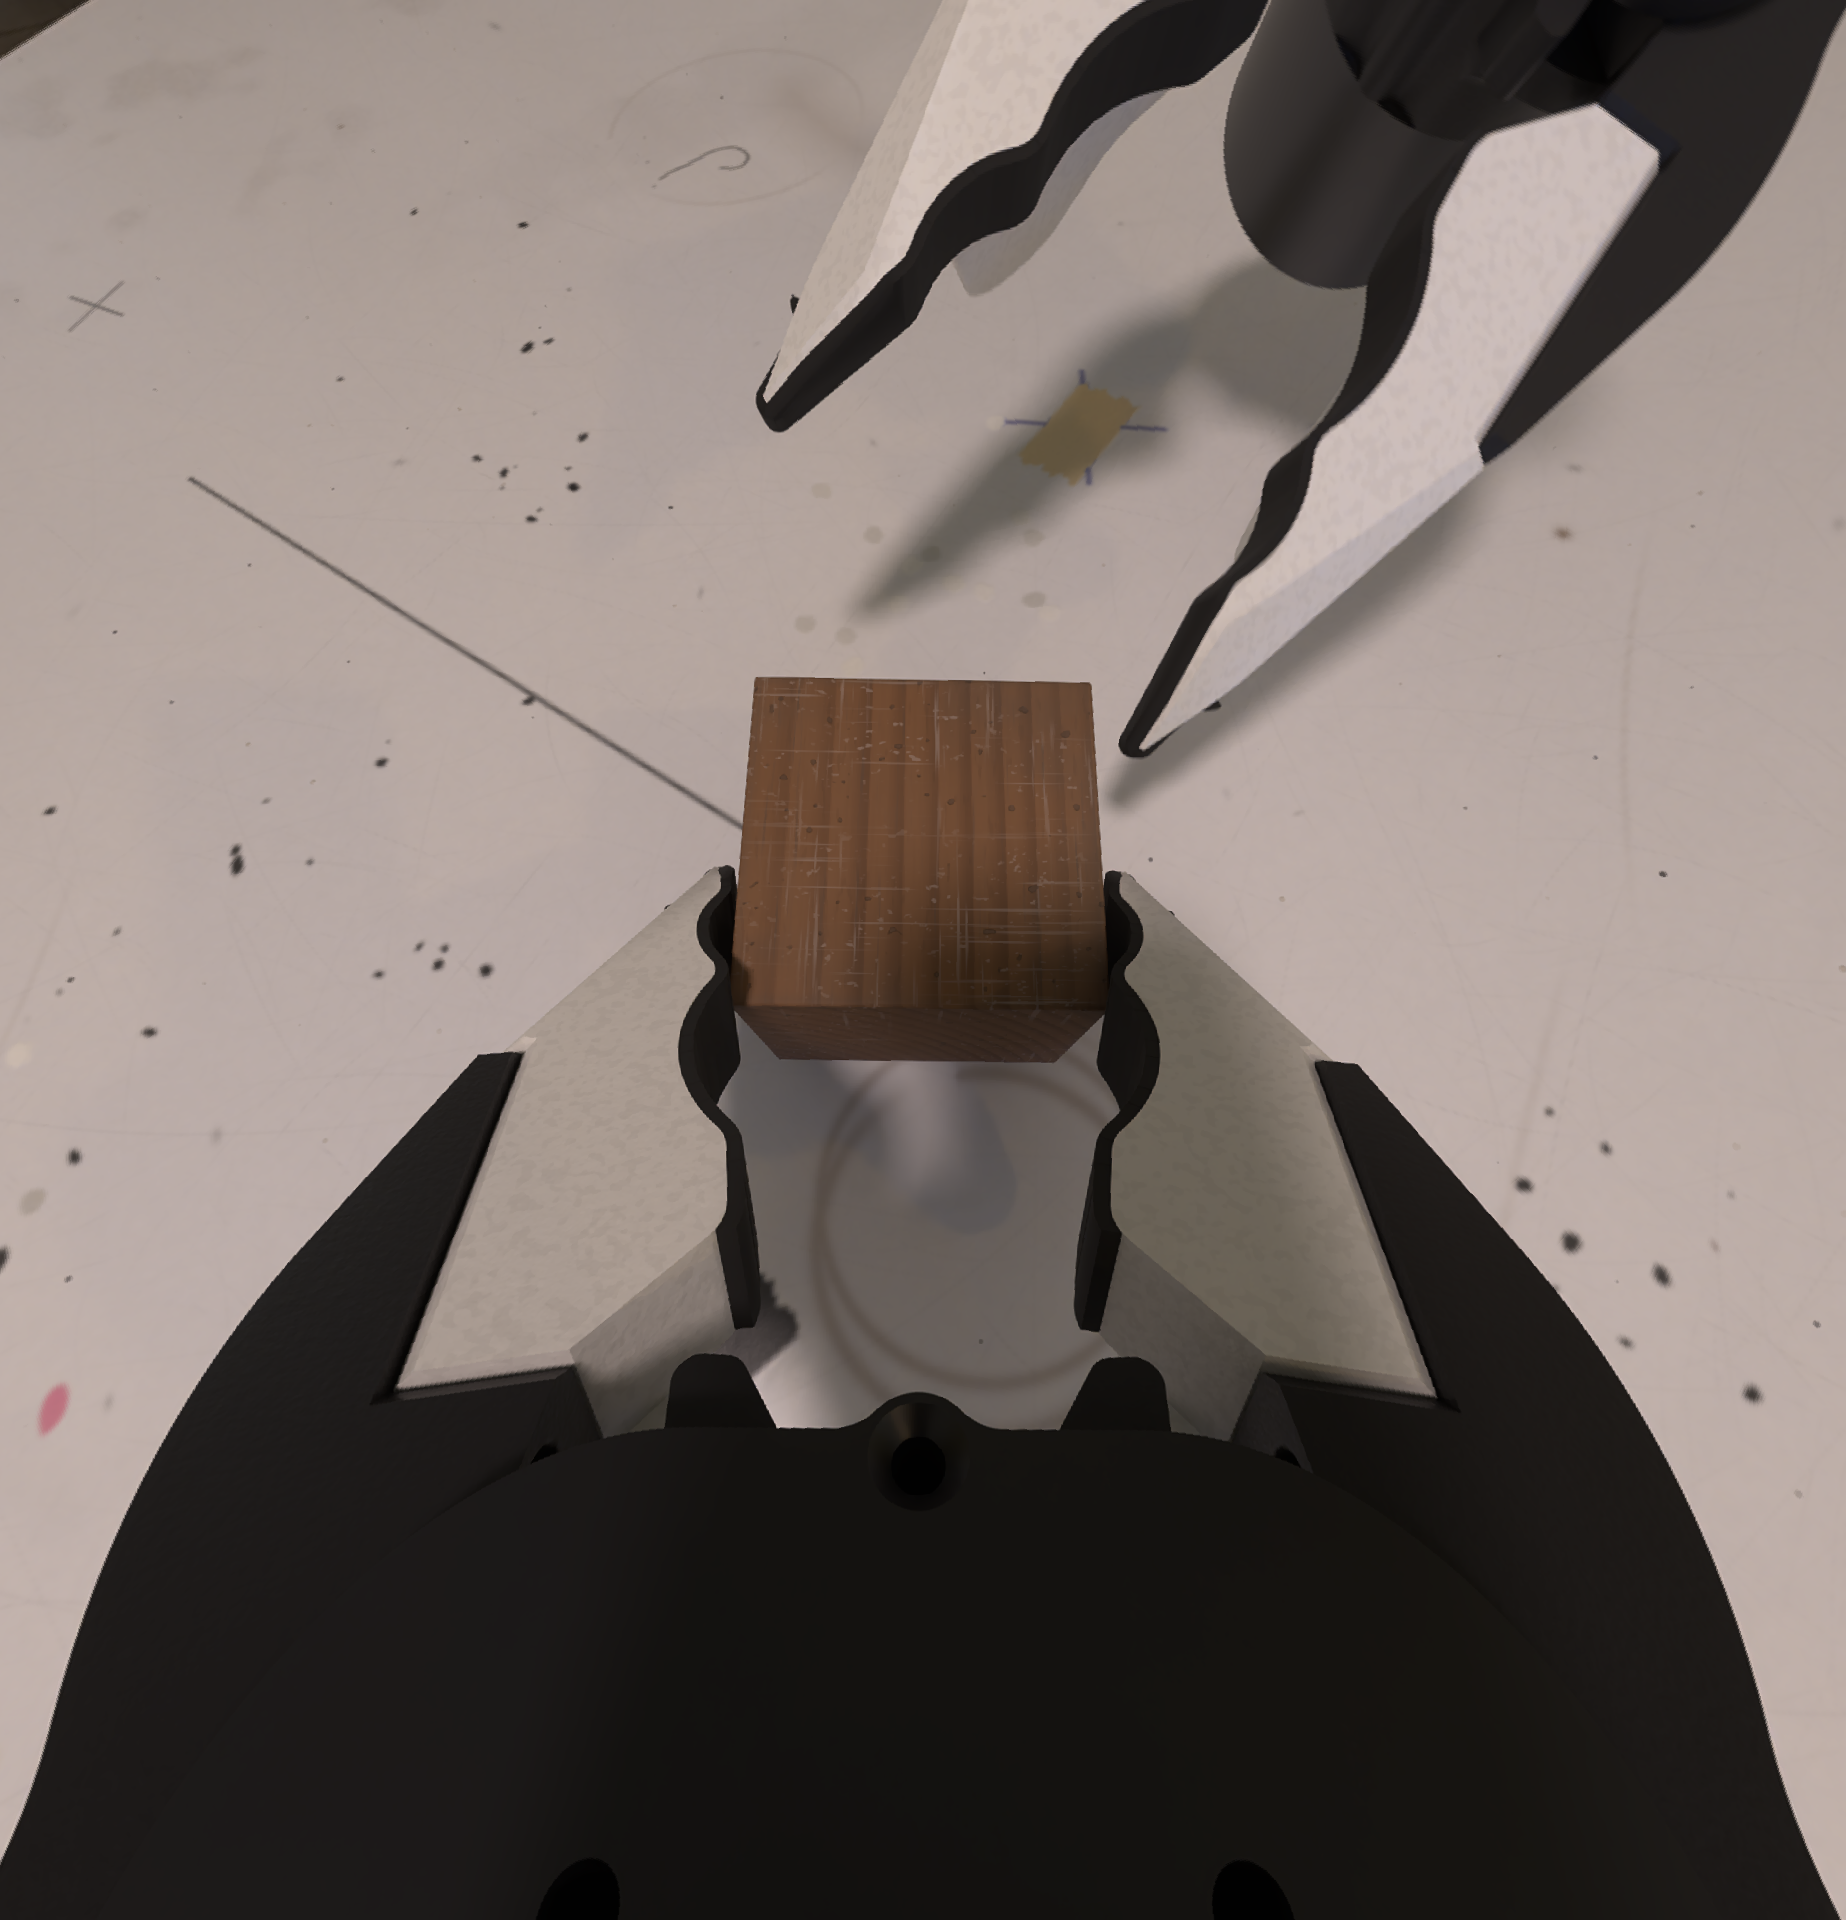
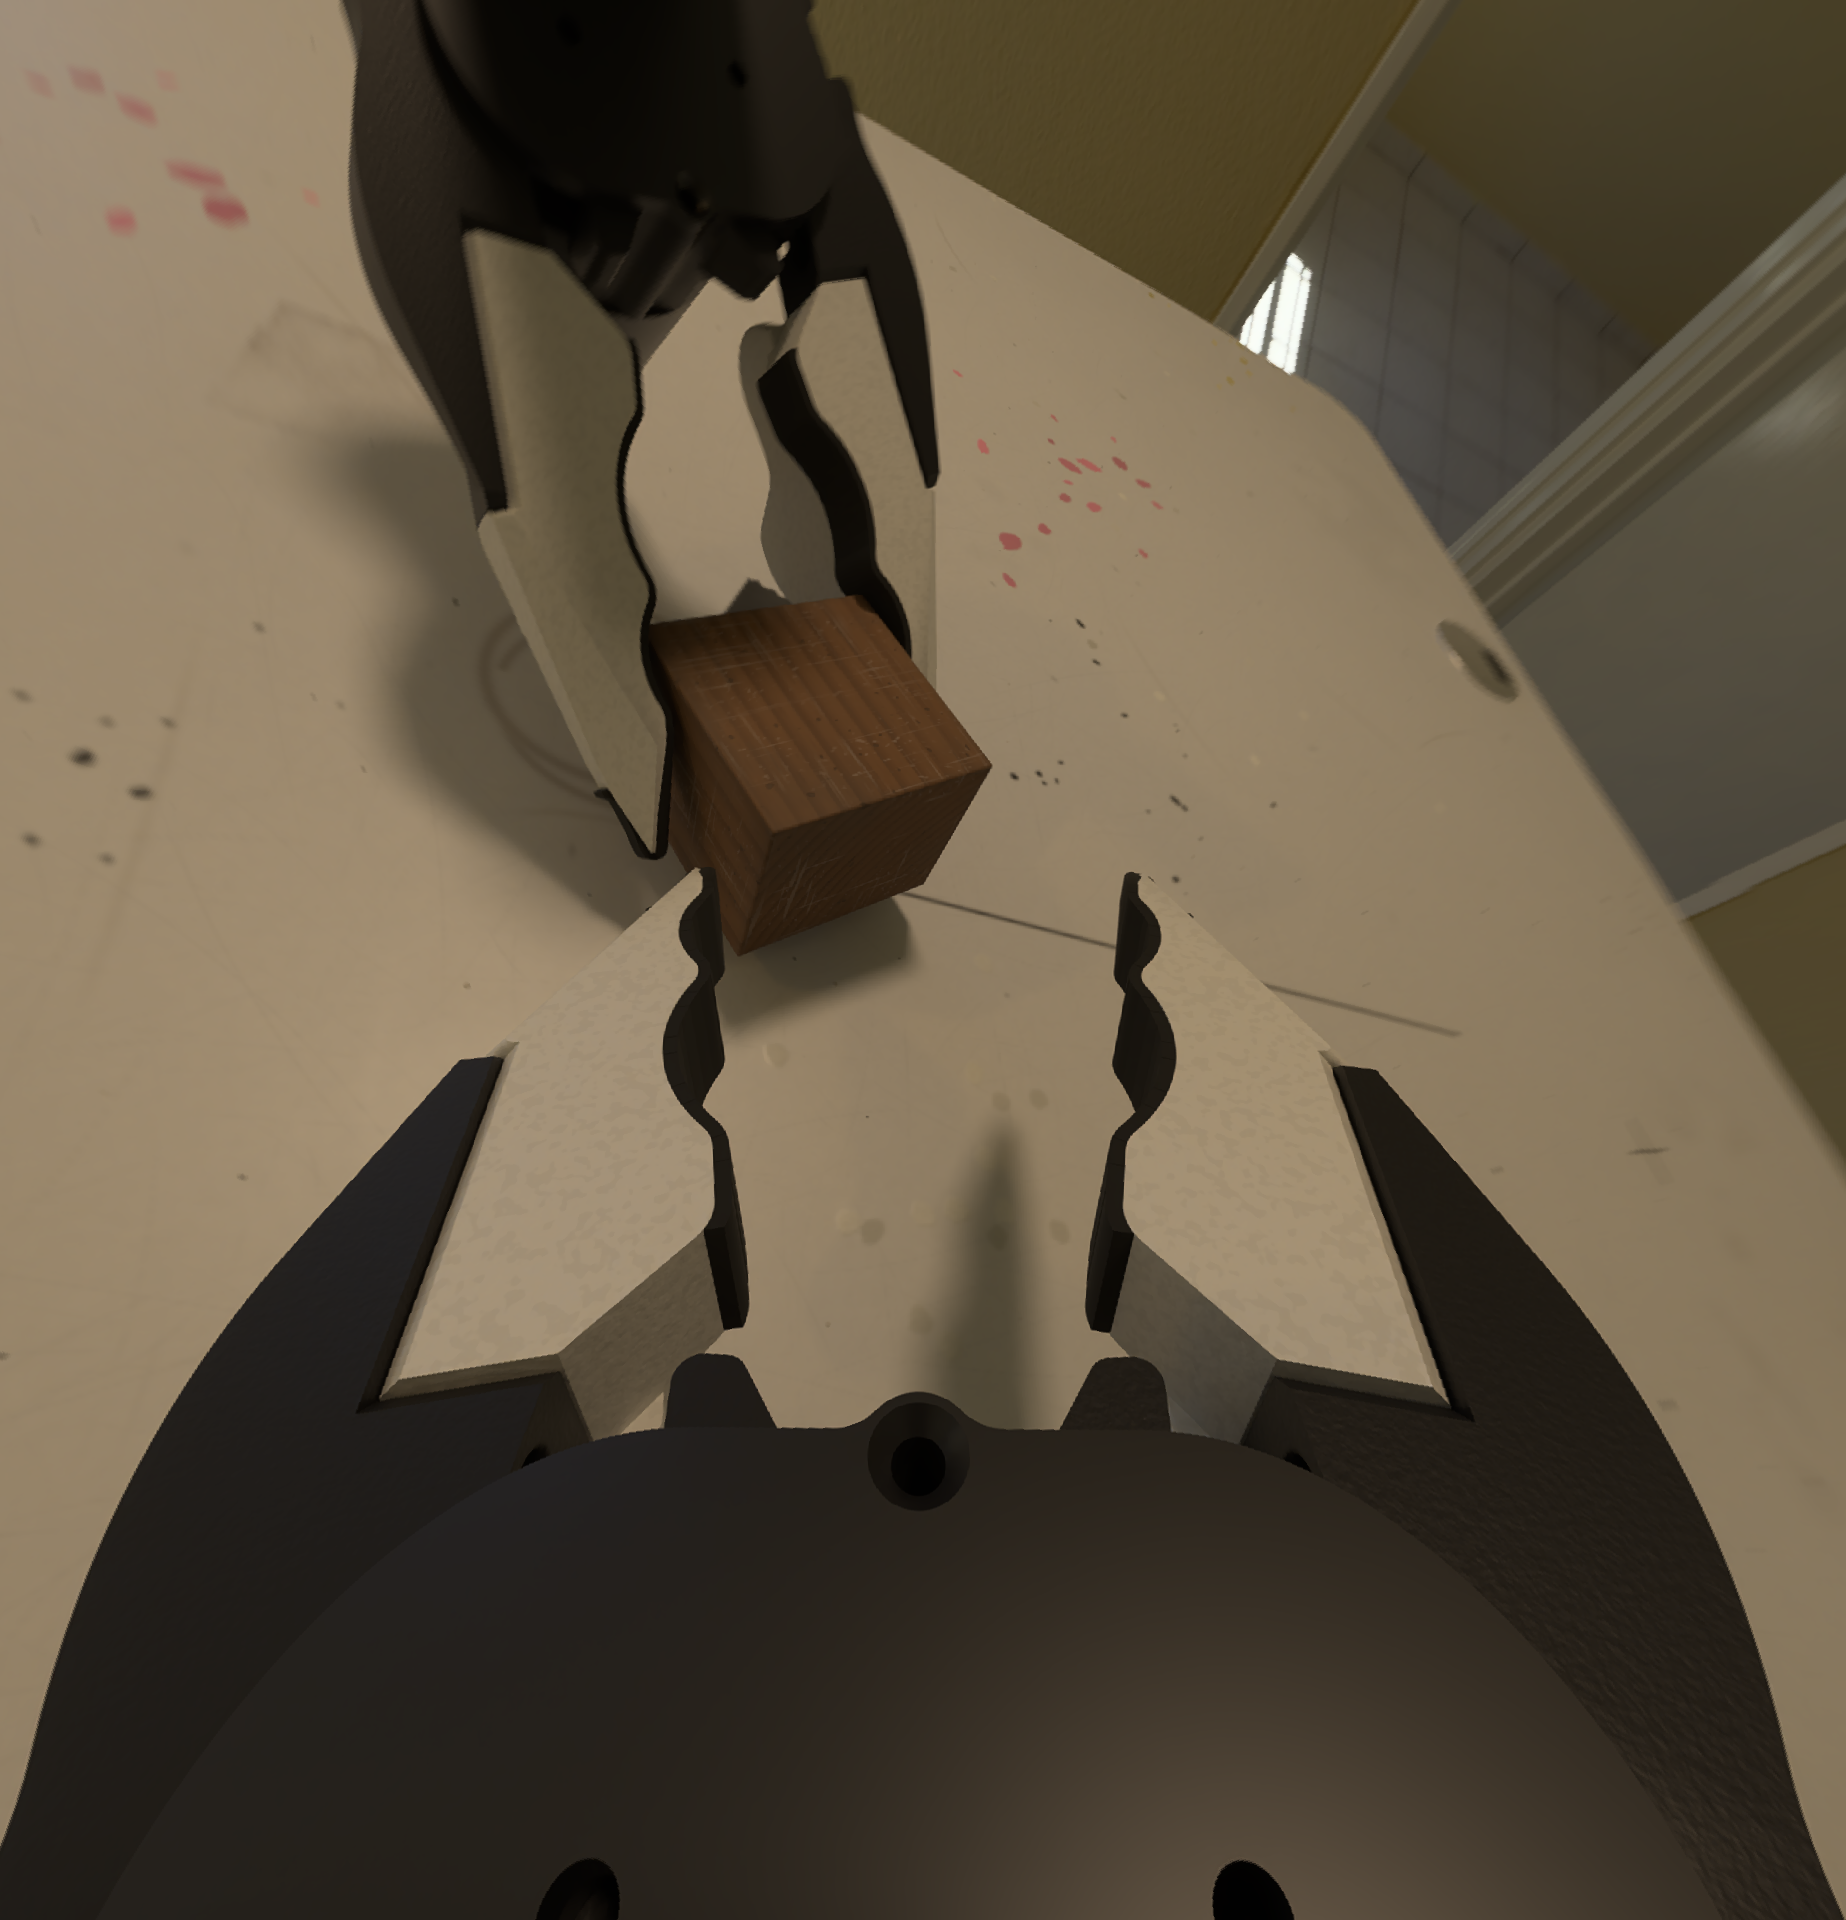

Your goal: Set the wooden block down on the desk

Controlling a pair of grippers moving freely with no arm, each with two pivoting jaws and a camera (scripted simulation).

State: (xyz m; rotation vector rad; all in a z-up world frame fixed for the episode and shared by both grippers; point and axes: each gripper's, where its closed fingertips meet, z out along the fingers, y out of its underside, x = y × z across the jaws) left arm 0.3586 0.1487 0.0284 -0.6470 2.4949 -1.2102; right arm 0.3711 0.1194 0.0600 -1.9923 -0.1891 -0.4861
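A brown wooden block [image 1: 919,862] sits between the fingertips of my left gripper [image 1: 919,883], which is shut on its two sides. The block is low over the pale desk [image 1: 379,623]; I cannot tell whether it touches. My right gripper [image 1: 957,577] hangs open and empty just beyond the block. In the right wrist view, the right gripper [image 2: 919,883] is open, with the block [image 2: 825,769] just ahead of its left fingertip. The left gripper [image 2: 773,748] reaches down from the top and clamps the block.
The desk carries black specks, pink spots [image 2: 1064,499], a thin drawn line [image 1: 462,644] and a yellowish tape patch [image 1: 1075,436]. Its rounded corner and edge [image 2: 1418,499] run along the right in the right wrist view, with a small round hole [image 2: 1475,655] nearby.
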